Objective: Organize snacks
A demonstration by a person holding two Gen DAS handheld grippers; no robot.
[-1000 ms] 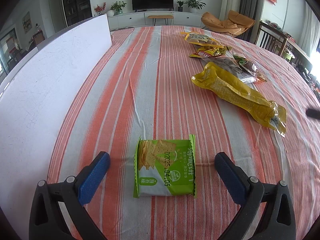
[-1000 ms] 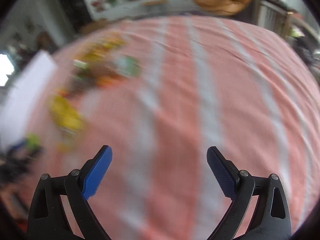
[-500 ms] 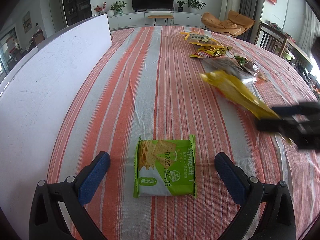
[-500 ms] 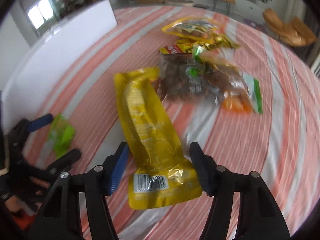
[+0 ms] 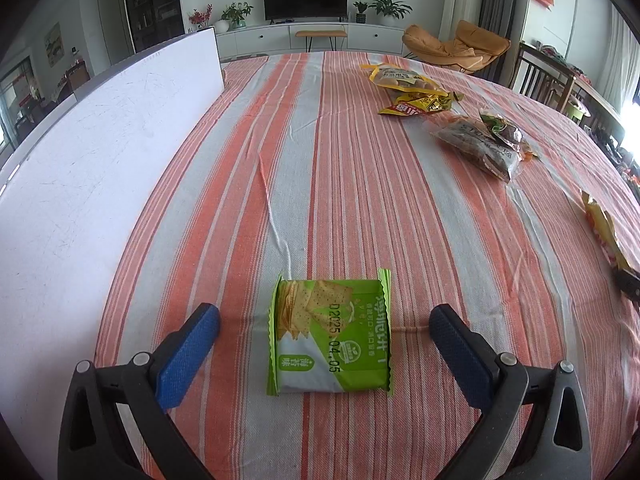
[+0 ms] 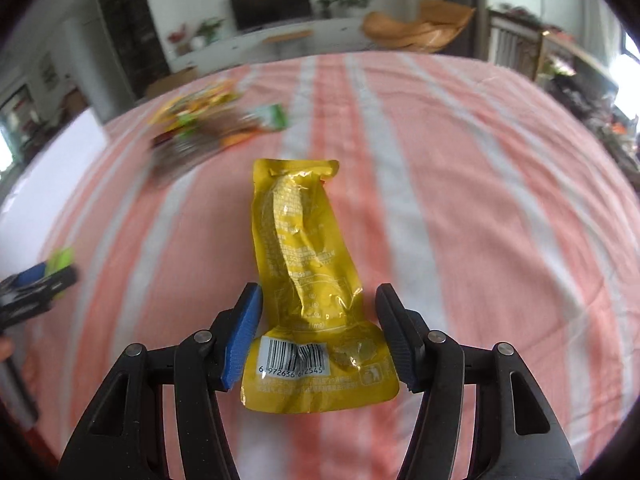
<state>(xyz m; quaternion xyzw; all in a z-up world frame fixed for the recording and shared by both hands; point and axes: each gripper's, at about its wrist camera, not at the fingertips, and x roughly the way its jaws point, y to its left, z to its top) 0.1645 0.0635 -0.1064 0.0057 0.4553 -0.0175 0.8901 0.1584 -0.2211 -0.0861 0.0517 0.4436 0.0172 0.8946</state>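
Presently, the left gripper (image 5: 324, 328) sits low over the striped bench (image 5: 360, 184) with its jaws spread wide, the blue pads standing clear on either side of a green cracker packet (image 5: 330, 338) that lies flat on the cloth between them, touching neither pad. A white board (image 5: 100, 152) stands upright along the bench's left side. Toward the far right of the left wrist view lie three more snacks: a yellow-edged bag (image 5: 400, 77) farthest away, a yellow and red packet (image 5: 420, 105) just beside it, and a clear bag of dark contents (image 5: 480, 146) nearer, well apart from the green packet. The right gripper (image 6: 320, 332) has its jaws drawn in narrow around the barcode end of a long yellow pouch (image 6: 298, 240); the left pad lies against the pouch edge, and the right pad is at the opposite edge, though firm contact there cannot be confirmed. The pouch extends forward from the jaws; whether it rests on the cloth or is lifted cannot be told. The background in the right wrist view is blurred, showing the snack cluster at upper left and the left gripper at the left edge. The yellow pouch also shows at the right margin of the left wrist view.
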